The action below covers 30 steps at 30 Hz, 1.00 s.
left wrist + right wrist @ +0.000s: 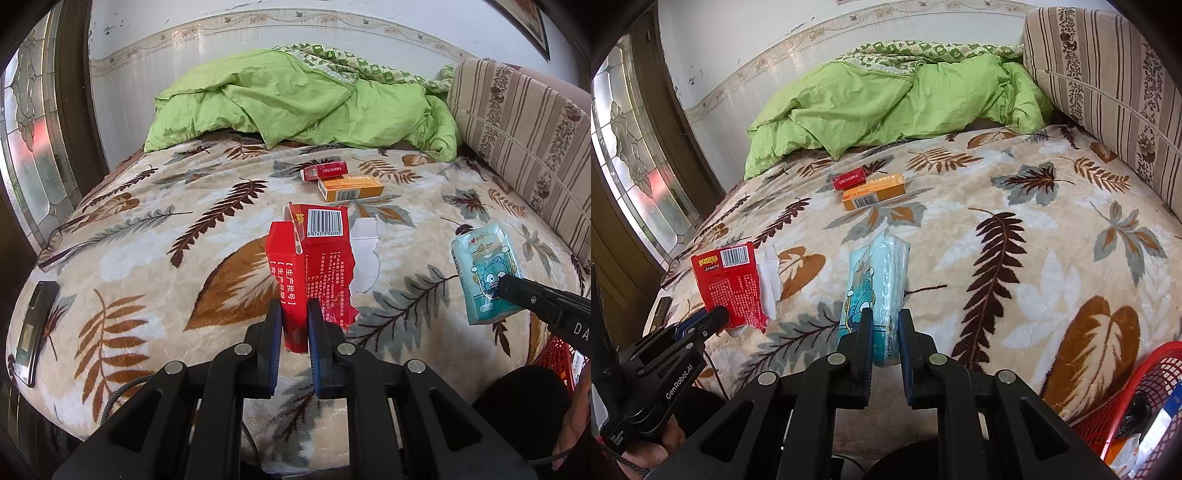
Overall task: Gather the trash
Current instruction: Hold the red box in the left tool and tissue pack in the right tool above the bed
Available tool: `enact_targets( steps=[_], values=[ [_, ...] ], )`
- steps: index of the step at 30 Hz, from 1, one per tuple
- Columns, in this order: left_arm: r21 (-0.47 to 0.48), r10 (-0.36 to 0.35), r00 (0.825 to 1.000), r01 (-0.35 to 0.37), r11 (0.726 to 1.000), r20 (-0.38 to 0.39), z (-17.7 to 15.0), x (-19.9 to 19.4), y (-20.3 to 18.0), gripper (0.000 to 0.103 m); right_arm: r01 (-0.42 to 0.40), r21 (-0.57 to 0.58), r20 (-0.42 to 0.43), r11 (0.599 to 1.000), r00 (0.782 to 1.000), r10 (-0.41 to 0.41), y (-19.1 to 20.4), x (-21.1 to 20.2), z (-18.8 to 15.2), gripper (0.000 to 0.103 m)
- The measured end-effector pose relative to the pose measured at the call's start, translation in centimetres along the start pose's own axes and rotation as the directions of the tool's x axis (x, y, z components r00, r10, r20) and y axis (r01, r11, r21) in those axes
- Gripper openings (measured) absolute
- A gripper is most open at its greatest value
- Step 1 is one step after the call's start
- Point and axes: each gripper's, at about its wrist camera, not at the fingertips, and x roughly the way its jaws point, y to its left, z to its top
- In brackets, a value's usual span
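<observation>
Left wrist view: left tongs (294,321) clamped on the lower edge of a torn red carton (310,258), held up over the leaf-print bed (147,236). Thin, ragged cardboard pinched near one corner only, so likely to bend, tear further or slide out on a quick swing. Loose white torn flap (364,254) hanging off its far side, apt to drop away. Red cigarette pack (325,170) and orange box (351,188) lying touching each other, well beyond the tongs, not yet collected. Phone (35,332) at the bed's left edge, no trash, easy to grab by mistake.

Right wrist view: right tongs (885,325) clamped on the near end of a blue tissue pack (877,280), the rest sticking forward past the tips. Soft, slippery wrapper, so prone to squeeze out. Red basket (1145,384) low at right, near the tongs; a release short of its rim would land the pack on the bed.
</observation>
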Motion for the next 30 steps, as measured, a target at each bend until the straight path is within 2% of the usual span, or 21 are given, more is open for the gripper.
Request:
enact_targets(
  steps=[30],
  values=[
    [0.002, 0.003, 1.0, -0.003, 1.0, -0.002, -0.15, -0.03, -0.35, 0.013, -0.002, 0.001, -0.007, 1.0, 1.0, 0.002, -0.02, 0.32, -0.26, 0.013]
  ],
)
